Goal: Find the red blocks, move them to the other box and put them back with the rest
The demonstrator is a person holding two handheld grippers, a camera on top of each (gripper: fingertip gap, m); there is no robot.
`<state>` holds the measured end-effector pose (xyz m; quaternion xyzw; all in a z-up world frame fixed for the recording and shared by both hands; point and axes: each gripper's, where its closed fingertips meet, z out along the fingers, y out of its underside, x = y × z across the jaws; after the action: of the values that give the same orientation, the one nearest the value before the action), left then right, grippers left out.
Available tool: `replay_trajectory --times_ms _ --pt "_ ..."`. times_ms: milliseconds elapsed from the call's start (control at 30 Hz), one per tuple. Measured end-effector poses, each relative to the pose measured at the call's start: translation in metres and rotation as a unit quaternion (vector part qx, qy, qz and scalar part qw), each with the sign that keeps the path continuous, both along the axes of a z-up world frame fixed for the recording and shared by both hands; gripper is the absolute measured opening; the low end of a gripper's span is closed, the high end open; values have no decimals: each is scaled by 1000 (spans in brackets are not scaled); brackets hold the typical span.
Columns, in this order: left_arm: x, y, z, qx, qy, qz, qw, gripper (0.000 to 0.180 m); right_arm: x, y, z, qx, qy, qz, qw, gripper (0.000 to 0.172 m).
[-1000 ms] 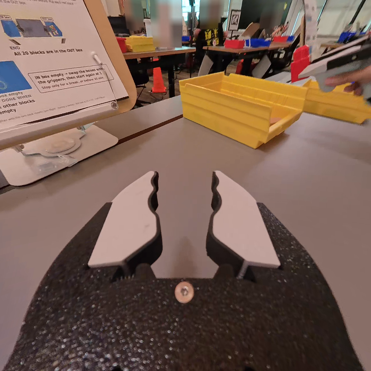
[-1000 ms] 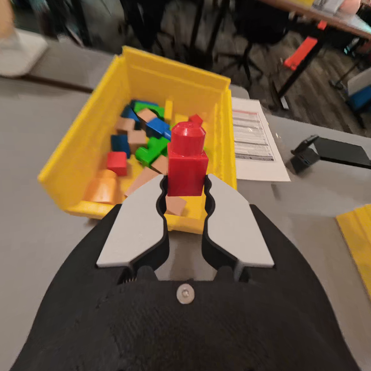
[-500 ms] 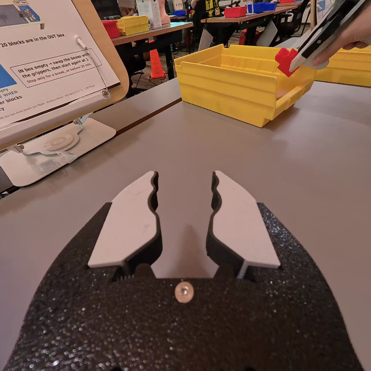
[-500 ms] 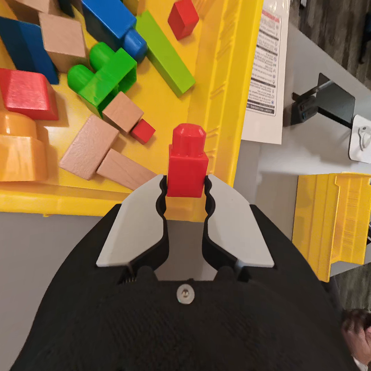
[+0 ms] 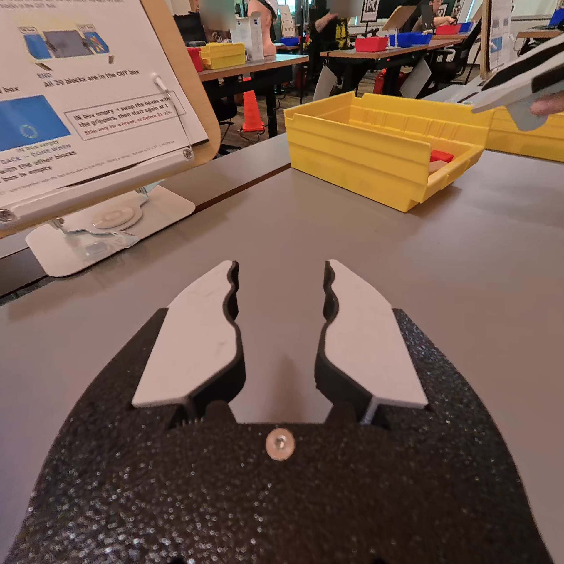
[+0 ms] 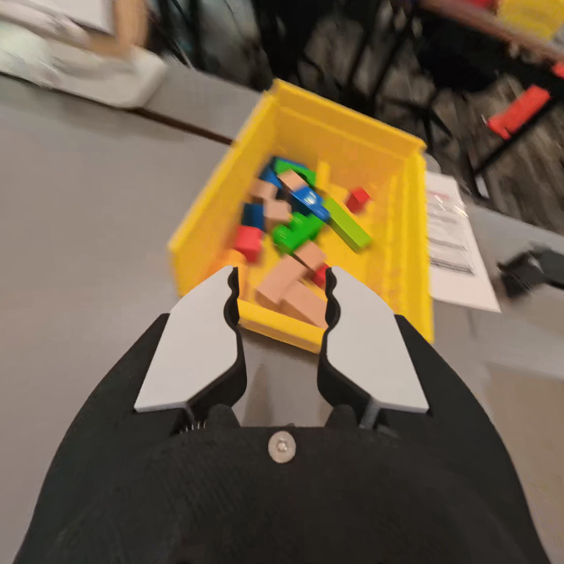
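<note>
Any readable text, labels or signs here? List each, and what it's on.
White instruction sheet on tan board stand: legible print, wording not copied here.
White printed sheet beside yellow plastic bin: blurred, unreadable.
Black-and-white square marker, far background: pattern, no words.
Coloured blocks, bin: no markings seen.

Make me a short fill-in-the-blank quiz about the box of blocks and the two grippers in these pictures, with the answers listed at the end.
1. The blocks lie in a box whose colour is ____.
2. The long flat bar among the blocks is ____ in colour.
3. The jaws of the right gripper stand ____, with nothing between them.
4. Under the left gripper lies only the bare ____.

Answers: yellow; green; open; table
</note>
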<state>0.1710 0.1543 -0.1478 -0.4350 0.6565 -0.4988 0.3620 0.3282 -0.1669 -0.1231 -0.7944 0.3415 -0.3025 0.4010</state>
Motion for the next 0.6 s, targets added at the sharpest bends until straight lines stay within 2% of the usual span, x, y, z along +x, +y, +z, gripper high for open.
replay_trajectory --times_ms 133,267,333,433,500,533,600 --pt "-9 33 24 -2 -25 42 999 54 -44 54 22 108 -52 107 987 55" --pt "-27 99 56 -30 -24 117 992 54 -63 72 24 117 -72 137 981 58" --pt "-35 138 68 -6 -15 143 990 54 -64 74 21 110 -79 135 981 59" --pt "-38 205 69 95 39 183 978 54 -62 78 19 109 -80 138 981 59" --pt "-36 244 60 185 82 184 962 55 -62 80 22 111 -85 140 980 59" --pt "-33 261 54 237 98 175 951 55 -64 81 24 115 -89 143 979 59" --pt "-26 282 38 351 121 114 922 59 -66 85 24 120 -88 154 977 59"
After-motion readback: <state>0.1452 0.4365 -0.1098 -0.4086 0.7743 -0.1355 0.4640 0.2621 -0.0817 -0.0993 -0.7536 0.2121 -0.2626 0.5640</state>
